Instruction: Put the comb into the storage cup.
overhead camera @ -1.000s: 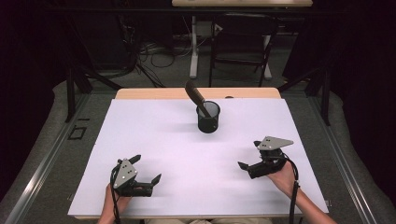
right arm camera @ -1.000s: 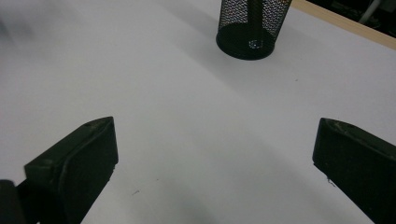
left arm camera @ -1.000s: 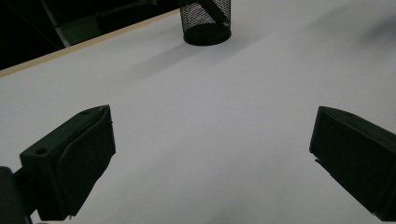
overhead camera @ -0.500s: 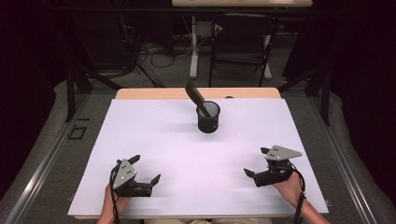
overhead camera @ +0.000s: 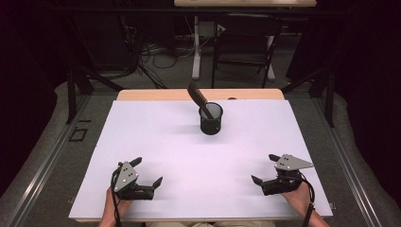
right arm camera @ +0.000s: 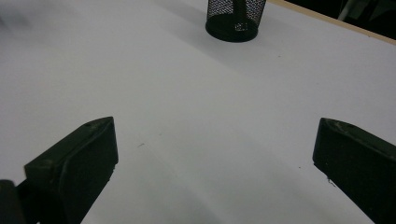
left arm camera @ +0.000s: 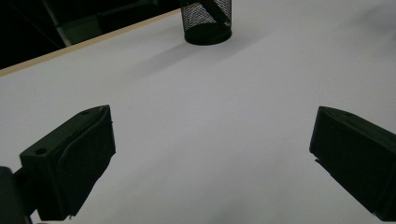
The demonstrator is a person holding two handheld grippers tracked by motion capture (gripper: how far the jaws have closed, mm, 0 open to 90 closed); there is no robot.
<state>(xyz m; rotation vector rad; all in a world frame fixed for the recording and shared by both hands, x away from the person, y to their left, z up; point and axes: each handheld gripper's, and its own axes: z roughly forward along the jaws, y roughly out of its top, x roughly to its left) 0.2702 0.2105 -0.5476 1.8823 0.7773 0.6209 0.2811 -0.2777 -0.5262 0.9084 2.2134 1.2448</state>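
A white table (overhead camera: 156, 142) spreads before you. Near its far edge stands a black mesh cup (overhead camera: 211, 118) with a dark tool (overhead camera: 197, 96) leaning out of it. Your left gripper (overhead camera: 145, 172) and right gripper (overhead camera: 265, 168) rest at the near corners, jaws apart and empty, likely parked.

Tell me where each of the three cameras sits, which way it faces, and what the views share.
High view: above the person's side, facing forward and down on the white table; both hands, left tool and right tool enter at the bottom.
Left gripper view: rides the left tool, looks low across the table between its open jaws.
Right gripper view: rides the right tool, same low look, jaws open.
Shared: all three see the mesh cup with a dark object leaning in it.
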